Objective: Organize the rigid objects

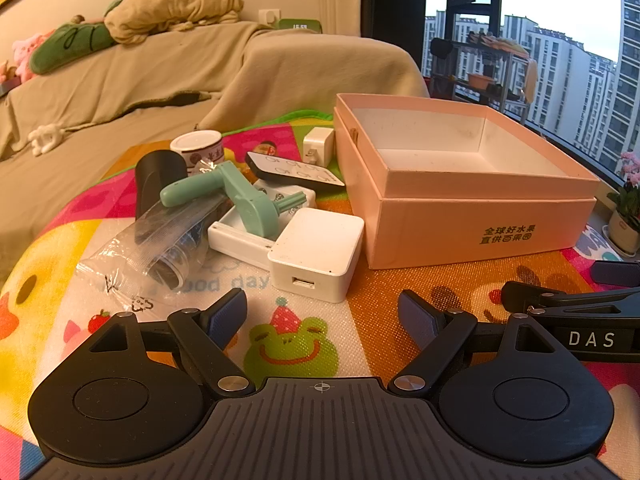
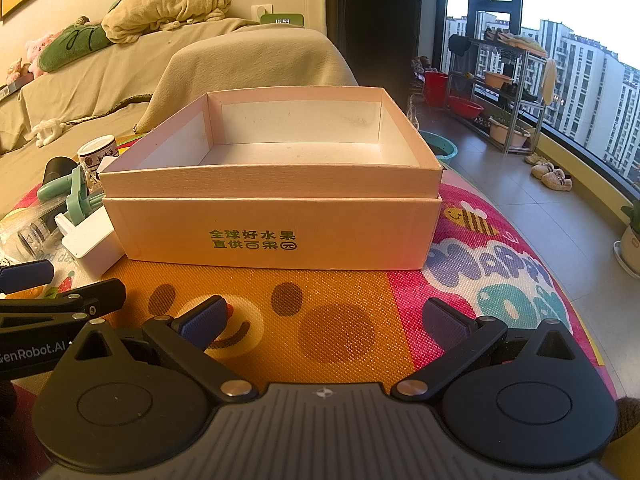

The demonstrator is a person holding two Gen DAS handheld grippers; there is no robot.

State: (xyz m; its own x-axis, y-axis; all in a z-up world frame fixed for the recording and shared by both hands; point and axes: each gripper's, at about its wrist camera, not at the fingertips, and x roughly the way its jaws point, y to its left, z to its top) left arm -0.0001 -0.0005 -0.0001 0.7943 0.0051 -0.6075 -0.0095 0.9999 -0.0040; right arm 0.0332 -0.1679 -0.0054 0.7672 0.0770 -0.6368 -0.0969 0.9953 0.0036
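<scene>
Start of sort, by the look: pink box [image 2: 272, 184] empty on the desk, clutter piled just left of it. Left gripper [image 1: 322, 312] & right gripper [image 2: 324, 316] both wide open, holding nothing. Next prob. grab the white USB charger [image 1: 316, 252], nearest. Left view shows remote [image 1: 296, 172] & green crank [image 1: 236, 196]; right view mostly the box.

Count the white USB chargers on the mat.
2. One charger lies nearest the left gripper, beside the pink box. A smaller charger stands farther back, behind the remote. The clutter may hide more.
</scene>
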